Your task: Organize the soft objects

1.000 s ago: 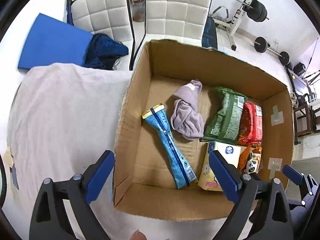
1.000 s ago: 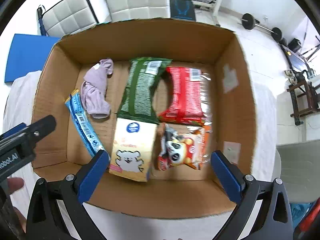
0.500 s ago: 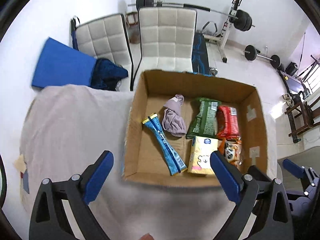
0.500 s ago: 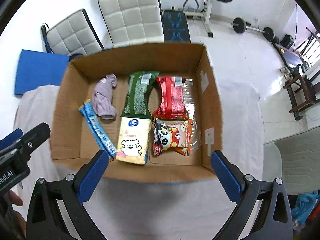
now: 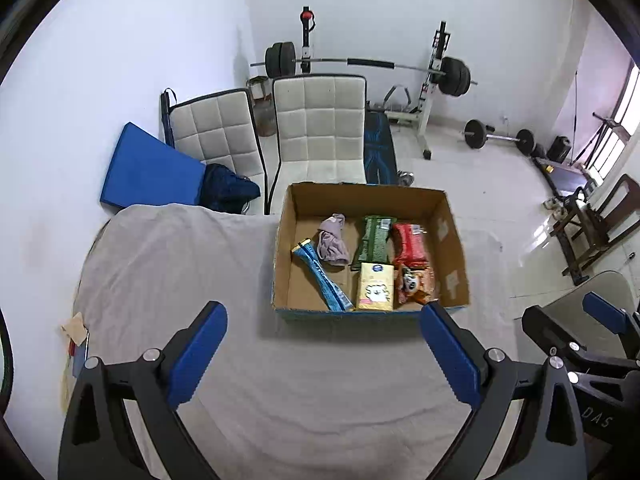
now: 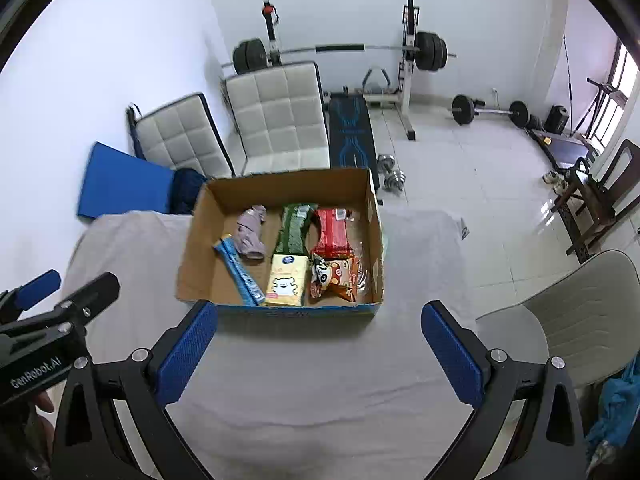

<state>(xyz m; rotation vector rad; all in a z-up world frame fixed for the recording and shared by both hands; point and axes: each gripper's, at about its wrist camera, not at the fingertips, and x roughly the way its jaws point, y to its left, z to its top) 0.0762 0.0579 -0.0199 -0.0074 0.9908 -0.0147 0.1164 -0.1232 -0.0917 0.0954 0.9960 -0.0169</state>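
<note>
An open cardboard box (image 5: 454, 236) (image 6: 200, 240) stands on a grey-covered table. Inside lie a purple cloth (image 5: 333, 240) (image 6: 250, 232), a blue packet (image 5: 322, 276) (image 6: 240, 272), a green bag (image 5: 374, 238) (image 6: 294, 228), a red bag (image 5: 410, 240) (image 6: 334, 232), a yellow tissue pack (image 5: 374, 286) (image 6: 286, 280) and an orange panda snack bag (image 5: 414, 282) (image 6: 336, 276). My left gripper (image 5: 322, 346) and my right gripper (image 6: 320, 344) are both open and empty, held above the table in front of the box.
Two white padded chairs (image 5: 320, 128) and a blue mat (image 5: 148, 172) stand behind the table. Gym weights and a bench (image 6: 348, 120) fill the floor beyond. A grey plastic chair (image 6: 580, 312) is at the right. A small item (image 5: 74, 336) lies at the table's left edge.
Both grippers have pulled back and up from the box, which now looks smaller and farther. Both stay open and empty. The box contents have not moved.
</note>
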